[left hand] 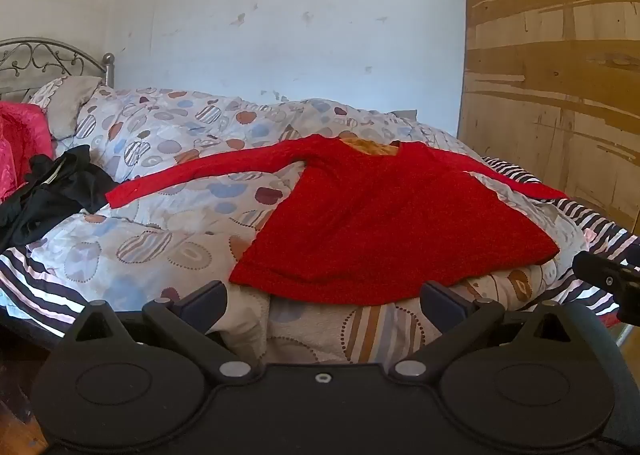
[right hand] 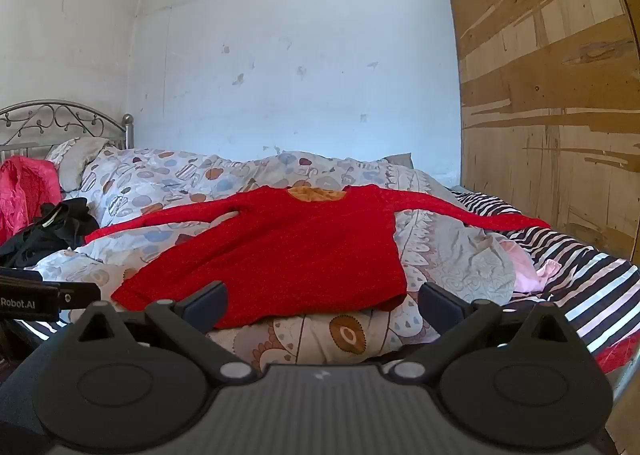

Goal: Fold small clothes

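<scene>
On the bed ahead of me lies the red top (left hand: 360, 215), spread flat on the patterned duvet (left hand: 160, 223) with both sleeves stretched out to the sides and the neck at the far end, where an orange lining shows. Its hem is the nearest edge, draped over a fold of the duvet just beyond my fingertips.

My left gripper (left hand: 322, 301) is spread wide — nothing sits between the fingers, and the pads stand short of the hem. My right gripper (right hand: 322, 301) is spread just as wide and also empty, with the hem's right corner lying between its fingers' line of sight but apart from them. From the left wrist view I can see the tip of the right gripper at the right edge; from the right wrist view the left one pokes in from the left.

A black garment (left hand: 52, 187) sits crumpled to the left of the top's sleeve, beside a pink cloth (left hand: 20, 143) by the metal headboard (right hand: 60, 123). A striped sheet (right hand: 580, 275) shows along the bed's right side, with a pale pink item (right hand: 528, 267) on it. Behind — a marked white wall (right hand: 300, 75) and a worn wooden panel (right hand: 552, 95).
</scene>
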Available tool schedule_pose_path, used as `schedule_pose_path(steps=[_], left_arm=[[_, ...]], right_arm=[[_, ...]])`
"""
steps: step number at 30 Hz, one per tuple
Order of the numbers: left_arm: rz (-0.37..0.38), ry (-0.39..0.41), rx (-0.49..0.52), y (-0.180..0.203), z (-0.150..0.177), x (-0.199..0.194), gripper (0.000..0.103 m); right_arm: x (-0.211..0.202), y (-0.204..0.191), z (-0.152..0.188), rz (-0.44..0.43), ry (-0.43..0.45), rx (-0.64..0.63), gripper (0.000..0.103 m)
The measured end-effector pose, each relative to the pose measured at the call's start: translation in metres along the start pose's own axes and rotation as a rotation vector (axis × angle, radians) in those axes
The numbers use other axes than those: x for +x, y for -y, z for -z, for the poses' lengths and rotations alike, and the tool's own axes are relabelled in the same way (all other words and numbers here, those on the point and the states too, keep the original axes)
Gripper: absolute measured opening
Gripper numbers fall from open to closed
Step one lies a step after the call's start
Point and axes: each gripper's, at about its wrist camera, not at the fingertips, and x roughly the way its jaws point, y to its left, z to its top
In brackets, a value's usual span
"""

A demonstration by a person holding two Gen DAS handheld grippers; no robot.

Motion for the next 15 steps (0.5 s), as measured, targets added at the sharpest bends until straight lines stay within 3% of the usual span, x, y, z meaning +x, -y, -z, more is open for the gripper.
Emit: schedule_pose_path(steps=[15], left_arm=[[-0.006,0.006,0.005,0.0005,-0.0006,-0.0026,0.102]], right_arm=[[0.0001,-0.0020,0.0024,-0.003,0.014,-0.009,0.103]])
